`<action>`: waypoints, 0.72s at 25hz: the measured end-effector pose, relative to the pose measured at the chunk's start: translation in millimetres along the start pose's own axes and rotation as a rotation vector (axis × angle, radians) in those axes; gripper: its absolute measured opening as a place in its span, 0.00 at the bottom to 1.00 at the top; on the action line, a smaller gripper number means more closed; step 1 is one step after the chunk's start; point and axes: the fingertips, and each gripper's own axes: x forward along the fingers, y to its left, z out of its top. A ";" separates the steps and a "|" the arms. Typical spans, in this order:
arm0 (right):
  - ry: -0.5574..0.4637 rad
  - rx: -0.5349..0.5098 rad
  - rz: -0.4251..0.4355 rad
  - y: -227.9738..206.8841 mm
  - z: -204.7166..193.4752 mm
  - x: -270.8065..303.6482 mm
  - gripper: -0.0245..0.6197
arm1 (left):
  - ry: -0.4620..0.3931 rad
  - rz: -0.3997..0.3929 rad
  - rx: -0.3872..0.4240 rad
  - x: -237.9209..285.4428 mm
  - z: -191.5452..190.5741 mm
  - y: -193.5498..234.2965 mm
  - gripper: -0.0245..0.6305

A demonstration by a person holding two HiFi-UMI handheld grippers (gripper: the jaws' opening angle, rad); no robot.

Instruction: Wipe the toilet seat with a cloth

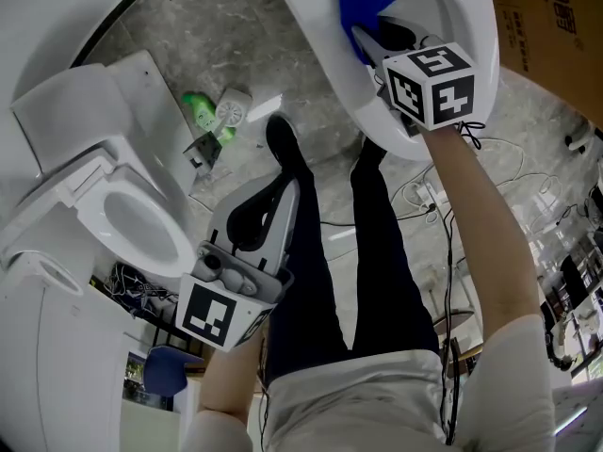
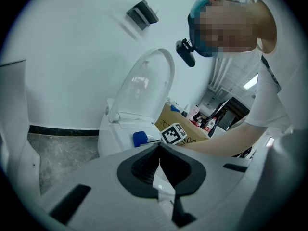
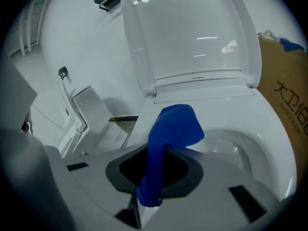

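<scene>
A blue cloth (image 1: 363, 3) (image 3: 173, 126) is pinched in my right gripper (image 1: 366, 43) (image 3: 161, 148), which is shut on it. The cloth's free end bunches on the left rim of the white toilet seat (image 1: 320, 36) (image 3: 272, 143), near the hinge. The lid (image 3: 192, 32) stands raised behind it. My left gripper (image 1: 273, 191) (image 2: 159, 146) is held back by the person's left leg, away from this toilet, jaws shut with nothing between them. From the left gripper view I see the toilet (image 2: 137, 100), the cloth (image 2: 139, 138) and the right gripper's marker cube (image 2: 173, 134).
A second white toilet (image 1: 132, 219) stands at the left, close to my left gripper. A green bottle (image 1: 203, 111) and small items lie on the grey floor between the toilets. A cardboard box (image 1: 556, 26) sits right of the toilet. Cables (image 1: 424, 196) trail on the floor.
</scene>
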 end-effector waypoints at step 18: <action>0.013 0.044 0.029 24.4 -34.3 -7.2 0.12 | 0.001 -0.008 0.011 -2.1 -6.7 -5.7 0.05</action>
